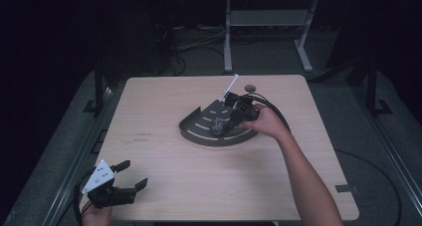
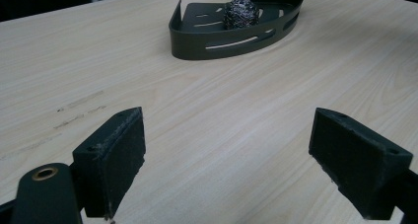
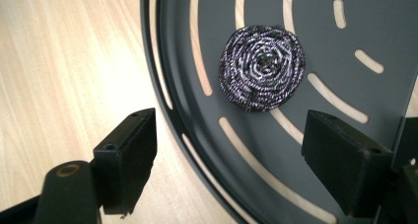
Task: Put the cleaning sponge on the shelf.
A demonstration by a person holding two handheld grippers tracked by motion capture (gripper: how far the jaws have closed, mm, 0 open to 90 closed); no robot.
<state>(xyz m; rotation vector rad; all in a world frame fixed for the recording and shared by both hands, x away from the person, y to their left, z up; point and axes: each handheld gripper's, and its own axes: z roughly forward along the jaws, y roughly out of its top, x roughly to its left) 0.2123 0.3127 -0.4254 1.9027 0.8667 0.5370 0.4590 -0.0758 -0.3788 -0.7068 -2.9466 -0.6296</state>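
A dark grey fan-shaped tray [image 1: 196, 131] with curved slots sits near the middle of the wooden table. A round steel-wool scourer [image 1: 217, 126] lies in it. My right gripper [image 1: 228, 122] hovers over the tray, tilted down toward the scourer. In the right gripper view the scourer [image 3: 261, 67] lies on the tray floor [image 3: 345, 61] just beyond my right gripper [image 3: 229, 135], which is open with nothing between the pads. My left gripper [image 1: 132, 173] rests open at the table's near left corner. In the left gripper view it [image 2: 226, 135] faces the tray [image 2: 197, 46] and scourer [image 2: 240, 13] from afar.
A small round disc [image 1: 250, 88] lies on the table behind the tray, beside a thin white stick [image 1: 230, 86]. Faint dark marks [image 1: 142, 138] show on the wood left of the tray. A white table frame [image 1: 228, 37] stands on the floor beyond.
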